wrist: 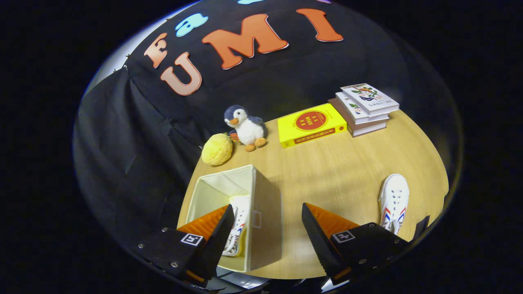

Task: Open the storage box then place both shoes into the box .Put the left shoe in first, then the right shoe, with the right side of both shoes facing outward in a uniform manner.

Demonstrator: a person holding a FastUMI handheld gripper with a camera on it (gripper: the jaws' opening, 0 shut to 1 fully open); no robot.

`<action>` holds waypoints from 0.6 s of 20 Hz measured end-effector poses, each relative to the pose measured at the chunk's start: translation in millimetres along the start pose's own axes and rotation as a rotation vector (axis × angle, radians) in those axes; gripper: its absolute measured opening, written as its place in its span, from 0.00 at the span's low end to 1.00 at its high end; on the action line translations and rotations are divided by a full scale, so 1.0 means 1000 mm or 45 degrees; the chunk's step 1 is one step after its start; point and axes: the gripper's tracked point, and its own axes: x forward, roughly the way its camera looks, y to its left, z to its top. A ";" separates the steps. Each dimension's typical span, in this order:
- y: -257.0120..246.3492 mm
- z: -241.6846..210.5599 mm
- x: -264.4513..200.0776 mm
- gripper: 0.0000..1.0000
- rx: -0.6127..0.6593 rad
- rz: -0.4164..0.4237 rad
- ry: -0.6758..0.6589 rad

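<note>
Lying lengthwise beyond the open tongs [267, 228], right shoe [394, 202] points away.

Looks like a staged recording booth, not a real home: black cloth wall [135, 134] behind a wooden table [347, 171] with a penguin plush [246, 126] and stacked books [365, 109].

Bright, even overhead light on the table [335, 171] (fisheye bends edges), sharp throughout.

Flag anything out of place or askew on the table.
Nothing looks damaged or spilled. One white shoe lies inside the open storage box; the other shoe lies alone on the table, beyond the open hand-held gripper, not yet boxed.
</note>
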 end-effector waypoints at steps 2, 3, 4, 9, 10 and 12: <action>-0.039 0.001 -0.005 0.98 0.027 -0.070 0.001; -0.061 0.001 -0.006 0.99 0.041 -0.108 0.005; -0.082 0.001 -0.008 0.98 0.058 -0.147 0.010; -0.175 -0.012 -0.015 0.98 0.120 -0.322 0.058; -0.190 -0.017 -0.014 0.97 0.128 -0.348 0.078; -0.215 -0.029 -0.011 0.94 0.147 -0.390 0.123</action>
